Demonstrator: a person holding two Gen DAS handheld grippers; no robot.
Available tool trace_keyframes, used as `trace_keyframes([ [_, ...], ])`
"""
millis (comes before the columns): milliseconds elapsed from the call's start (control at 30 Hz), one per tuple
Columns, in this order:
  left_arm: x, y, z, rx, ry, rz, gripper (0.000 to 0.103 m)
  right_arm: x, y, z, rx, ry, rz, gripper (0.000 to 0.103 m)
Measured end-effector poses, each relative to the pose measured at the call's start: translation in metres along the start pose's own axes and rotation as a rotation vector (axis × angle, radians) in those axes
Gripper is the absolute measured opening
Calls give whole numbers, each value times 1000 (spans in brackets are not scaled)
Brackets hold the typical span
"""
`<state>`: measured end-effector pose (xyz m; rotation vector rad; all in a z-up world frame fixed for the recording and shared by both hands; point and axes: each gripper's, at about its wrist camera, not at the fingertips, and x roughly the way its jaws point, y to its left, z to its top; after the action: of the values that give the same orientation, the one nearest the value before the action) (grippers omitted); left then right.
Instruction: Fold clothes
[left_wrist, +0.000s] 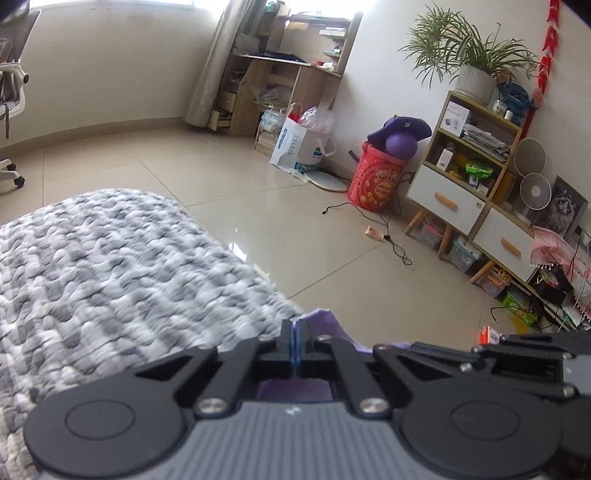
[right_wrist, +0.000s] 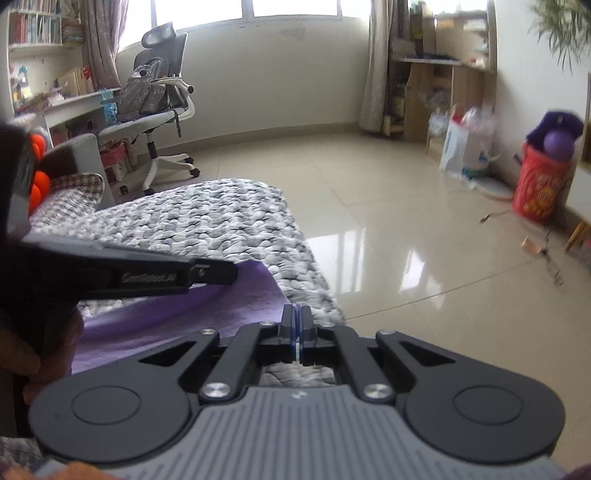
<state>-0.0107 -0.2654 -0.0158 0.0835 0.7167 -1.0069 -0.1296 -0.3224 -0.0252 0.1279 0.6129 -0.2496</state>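
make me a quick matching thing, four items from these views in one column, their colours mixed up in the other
Things:
1. garment
2. bucket
3. blanket
4. office chair

Colours:
A. red
B. grey and white, mottled
C. purple
D. white frame, grey back

Pairs: 1-C, 2-A, 3-B, 4-D

Garment (right_wrist: 177, 314) on the blanket (right_wrist: 207, 221), left gripper (right_wrist: 229, 275) over it, floor (right_wrist: 406, 221) to the right
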Motion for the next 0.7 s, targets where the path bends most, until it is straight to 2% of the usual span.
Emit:
trace_keyframes([
  [167,11,-7,-5,11,14,21,1,5,-3,-4,-21,20,-48,1],
  [300,25,-8,-14,7,42,47,1,18,-12,-6,24,85,-43,1],
  [467,26,-8,-20,-32,25,63,0,21,-14,-7,35,115,-48,1],
  [700,28,-19,-22,27,29,107,1,19,-10,-11,37,128,-63,1],
])
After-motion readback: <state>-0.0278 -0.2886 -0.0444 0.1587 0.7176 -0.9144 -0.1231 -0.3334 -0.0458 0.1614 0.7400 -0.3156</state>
